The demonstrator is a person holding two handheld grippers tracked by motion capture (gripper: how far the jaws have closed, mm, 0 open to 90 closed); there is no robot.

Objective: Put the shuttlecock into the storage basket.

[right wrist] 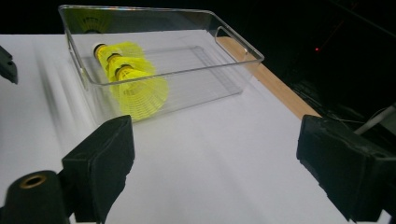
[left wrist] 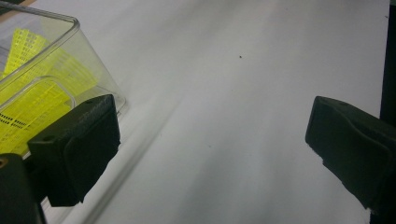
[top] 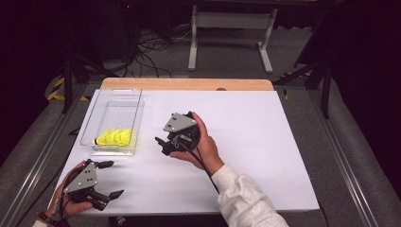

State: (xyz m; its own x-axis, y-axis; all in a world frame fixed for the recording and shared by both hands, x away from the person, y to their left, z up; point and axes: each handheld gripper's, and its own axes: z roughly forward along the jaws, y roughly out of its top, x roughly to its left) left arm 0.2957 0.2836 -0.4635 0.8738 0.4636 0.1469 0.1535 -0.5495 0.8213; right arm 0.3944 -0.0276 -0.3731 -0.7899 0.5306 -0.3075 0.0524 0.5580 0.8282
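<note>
White knit sleeve (top: 246, 201), black grippers

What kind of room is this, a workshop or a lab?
Probably a lab or recording studio rather than a home: a white work table stands among dark surroundings, loose cables trail over the grey floor behind it, and each hand holds a black claw.
</note>
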